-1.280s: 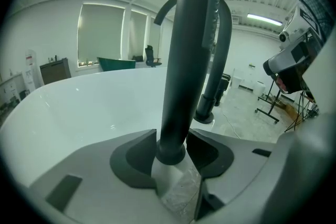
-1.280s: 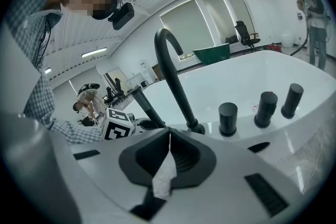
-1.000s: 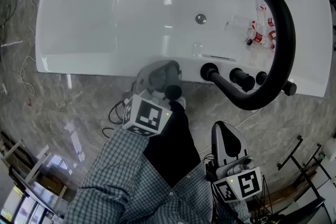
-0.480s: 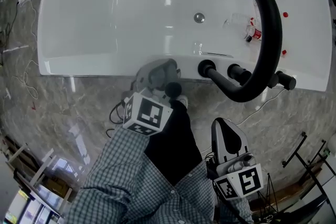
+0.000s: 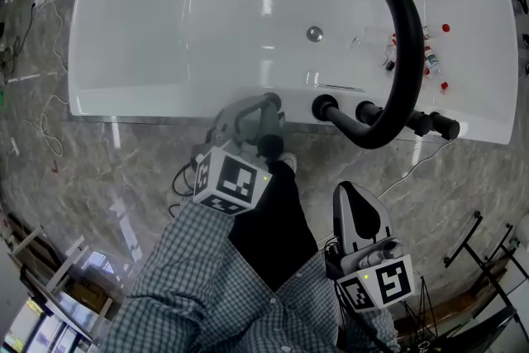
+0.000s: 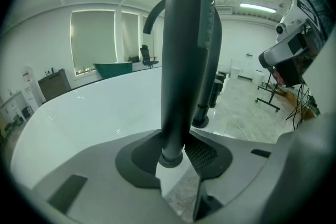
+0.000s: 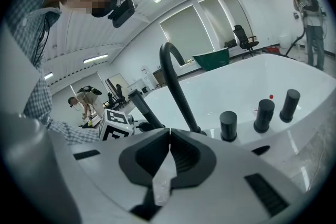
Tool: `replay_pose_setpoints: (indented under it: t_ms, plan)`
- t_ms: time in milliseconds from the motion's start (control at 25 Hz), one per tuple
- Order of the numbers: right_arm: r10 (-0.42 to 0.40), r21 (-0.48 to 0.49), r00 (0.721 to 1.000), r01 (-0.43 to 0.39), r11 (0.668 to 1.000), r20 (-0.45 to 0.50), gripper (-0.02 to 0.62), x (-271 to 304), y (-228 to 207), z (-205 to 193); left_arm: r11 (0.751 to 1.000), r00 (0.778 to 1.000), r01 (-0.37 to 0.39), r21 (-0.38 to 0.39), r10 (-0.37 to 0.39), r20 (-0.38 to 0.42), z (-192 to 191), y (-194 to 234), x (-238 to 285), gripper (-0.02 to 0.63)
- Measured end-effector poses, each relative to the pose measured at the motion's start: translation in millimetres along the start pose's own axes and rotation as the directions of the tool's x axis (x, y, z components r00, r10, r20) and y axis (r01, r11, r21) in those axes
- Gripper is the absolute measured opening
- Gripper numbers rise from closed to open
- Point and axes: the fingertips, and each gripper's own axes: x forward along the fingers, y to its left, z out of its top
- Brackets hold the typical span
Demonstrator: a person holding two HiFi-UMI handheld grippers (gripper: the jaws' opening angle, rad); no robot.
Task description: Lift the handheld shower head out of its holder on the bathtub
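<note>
In the head view, a white bathtub [image 5: 165, 107] is seen across the far half of the scene, set on a grey marbled floor [image 5: 99, 169]. A tall black curved spout [image 5: 403, 54] is mounted on the near rim, right of centre, with three black knobs [image 5: 368, 112] lined up along the rim to its right. Small bottles [image 5: 430, 58] are seen inside the tub at the far right. The left gripper [image 5: 258, 113] is held at the near rim, just left of the spout base, and the handheld shower head [image 5: 269, 146] is carried in it; the holder cannot be made out. The right gripper [image 5: 354, 198] is held well apart from the tub, over the floor at the near right. In the left gripper view, the handheld shower head [image 6: 181, 60] is shown as a dark upright bar, and its lower end is pinched between the fingers [image 6: 139, 157] of the left gripper [image 6: 176, 157], above the white rim of the bathtub [image 6: 79, 118]. In the right gripper view, the fingers [image 7: 142, 157] of the right gripper [image 7: 169, 136] are pressed together at the tips with nothing between them. Beyond them the spout [image 7: 176, 86], the knobs [image 7: 228, 126] and the bathtub [image 7: 252, 81] are seen, and at the left the handheld shower head [image 7: 140, 108] is seen tilted beside the marker cube [image 7: 114, 123] of the left gripper.
</note>
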Motion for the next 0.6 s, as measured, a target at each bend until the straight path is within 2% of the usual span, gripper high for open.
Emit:
replay_pose_setpoints:
  t_ms: [600]
  plan:
    - [0.026,-0.052,0.999,-0.024,0.998,0.032,0.018,-18.7,35.0,31.3,1.000,1.000,-0.003,0.012,0.003,0.021,32.5,-2.5,-45.3,0.141]
